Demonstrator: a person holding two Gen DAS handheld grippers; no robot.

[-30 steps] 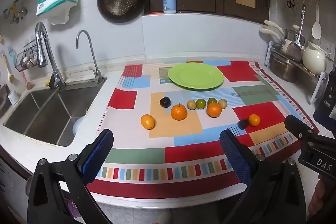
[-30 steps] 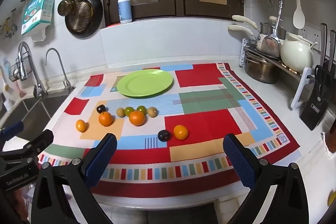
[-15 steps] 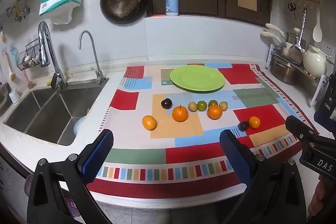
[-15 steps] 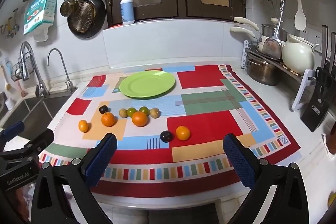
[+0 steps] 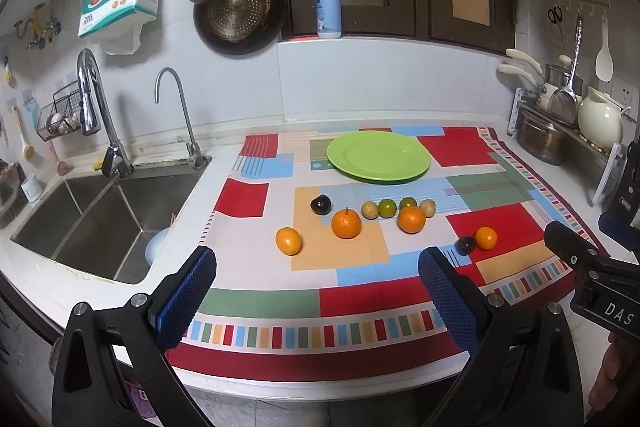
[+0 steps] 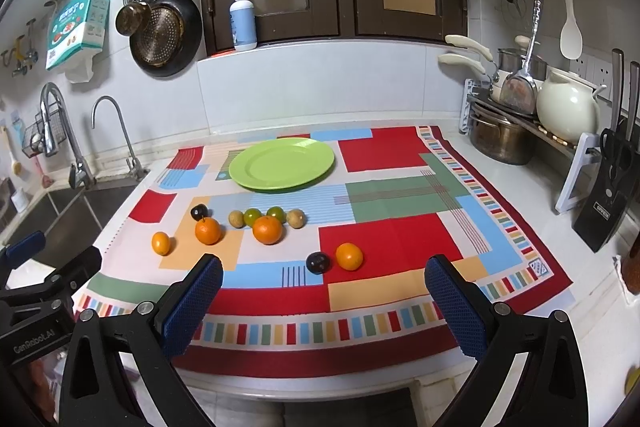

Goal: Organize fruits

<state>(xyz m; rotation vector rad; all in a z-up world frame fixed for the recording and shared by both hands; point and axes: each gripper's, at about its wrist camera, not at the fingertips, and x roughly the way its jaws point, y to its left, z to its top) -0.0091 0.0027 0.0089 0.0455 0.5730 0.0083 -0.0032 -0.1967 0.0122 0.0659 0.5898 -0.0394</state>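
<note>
Kitchen counter is what we face, its top covered by a patchwork cloth of red, green, blue and orange blocks, with a steel sink off to the left and a rack of pots against the right wall. We hold both tools low at the near edge of the cloth, and both are spread wide with nothing between their blue pads — the left gripper and the right gripper are released and touch no fruit. Beyond the left gripper's fingers lie a small orange and a larger stemmed orange, with a dark plum just behind them. Further along, straight ahead of the right gripper's left finger, a third orange sits touching a short row of four small fruits — two tan ones at the ends and two green ones in the middle. Nearest the right gripper, between its fingers and a little ahead, a second dark plum rests just beside a small orange on the red patch. Well beyond all the fruit, toward the back wall, a green plate lies flat on the cloth with nothing on it. In the left wrist view the right gripper's black body shows at the right edge, beside the cloth's corner.
</note>
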